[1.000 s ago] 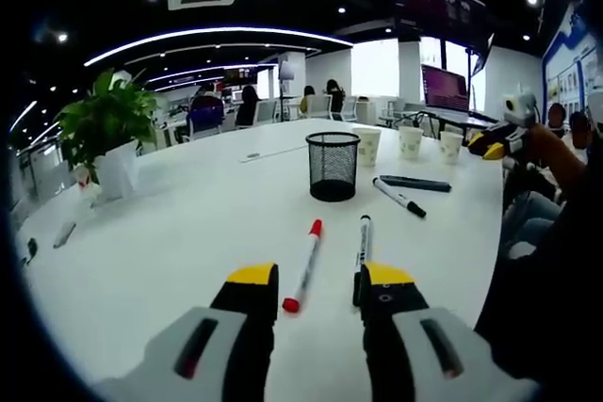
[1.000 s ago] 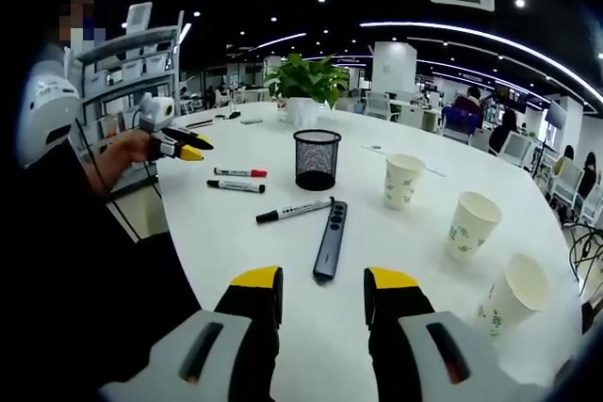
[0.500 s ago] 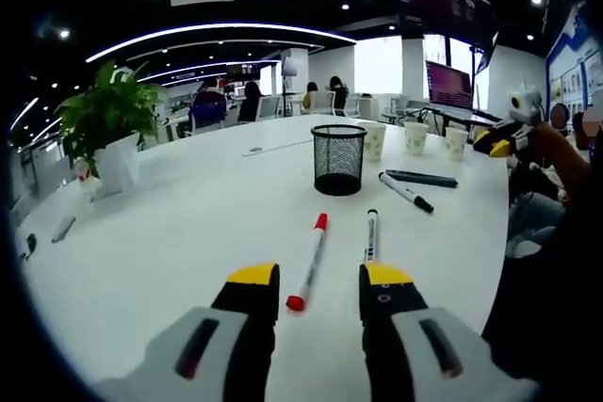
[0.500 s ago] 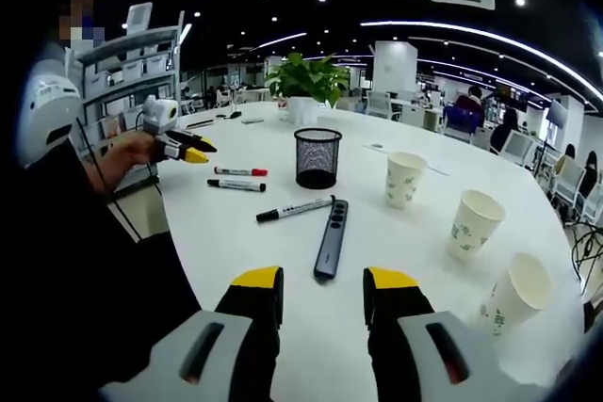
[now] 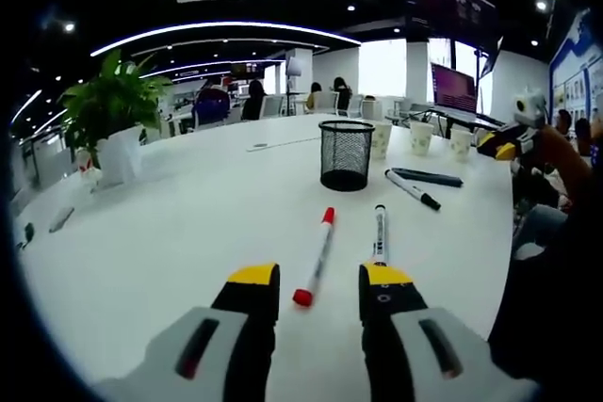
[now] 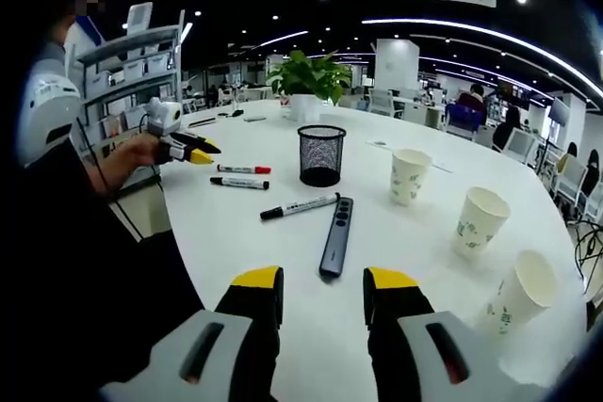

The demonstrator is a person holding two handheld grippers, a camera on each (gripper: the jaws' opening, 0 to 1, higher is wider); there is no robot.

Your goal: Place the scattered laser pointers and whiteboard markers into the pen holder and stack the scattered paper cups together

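Both our grippers are spread wide and carry nothing. The left gripper (image 5: 320, 280) hovers low over the table (image 5: 170, 233), with the red marker (image 5: 317, 257) lying between its jaws and a black marker (image 5: 379, 234) running up to its right jaw. The right gripper (image 6: 320, 281) faces the laser pointer (image 6: 335, 235), a second black marker (image 6: 300, 205) touching its far end, the mesh holder (image 6: 321, 155) beyond, and three upright cups (image 6: 407, 176) apart to the right. We judge the markers light, stiff and prone to roll, so pinch mid-barrel; the cups crush easily, so grip gently near the rim.
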